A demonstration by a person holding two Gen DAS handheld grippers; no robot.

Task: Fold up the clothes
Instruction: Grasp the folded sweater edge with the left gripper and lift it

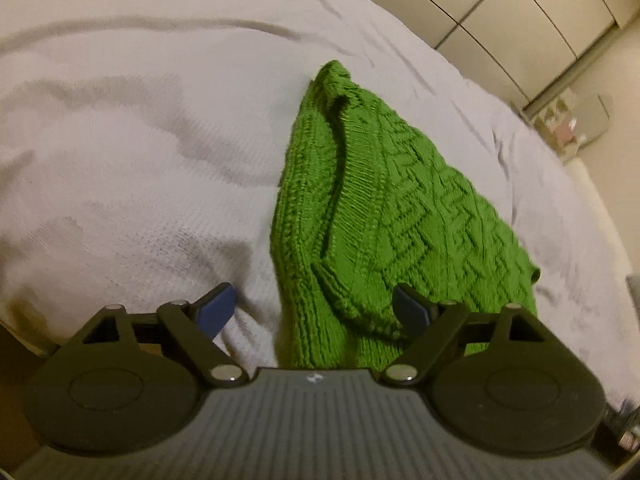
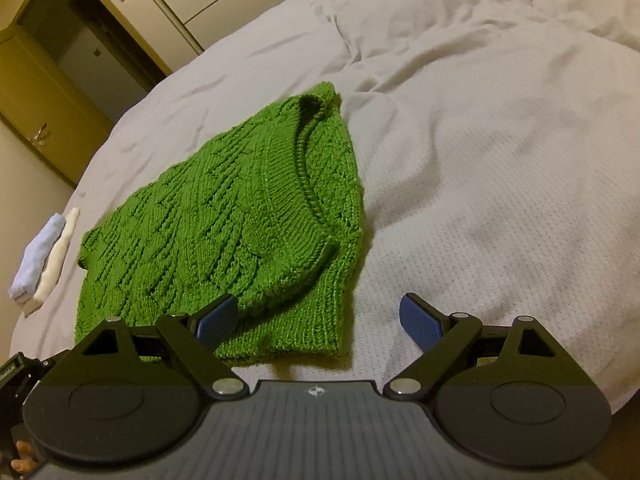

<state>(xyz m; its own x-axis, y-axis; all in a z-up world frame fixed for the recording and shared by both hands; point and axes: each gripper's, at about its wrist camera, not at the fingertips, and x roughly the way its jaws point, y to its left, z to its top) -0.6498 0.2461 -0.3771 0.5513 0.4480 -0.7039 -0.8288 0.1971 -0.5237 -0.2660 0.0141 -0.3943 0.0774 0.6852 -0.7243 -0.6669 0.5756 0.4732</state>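
A green cable-knit sweater [image 1: 392, 208] lies flat on the pale bed cover [image 1: 140, 140], its neckline facing the cameras. It also shows in the right wrist view [image 2: 240, 216]. My left gripper [image 1: 316, 312] is open and empty, hovering over the sweater's near hem, its right blue pad [image 1: 412, 310] above the knit. My right gripper [image 2: 320, 320] is open and empty, its left pad [image 2: 218, 320] over the sweater's near corner and its right pad over bare cover.
A small stack of folded pale clothes [image 2: 42, 256] lies near the bed's left edge. Wardrobe doors [image 1: 500, 12] stand beyond the bed, and a doorway [image 2: 60, 60] shows at left. The bed cover [image 2: 500, 160] is wrinkled to the right.
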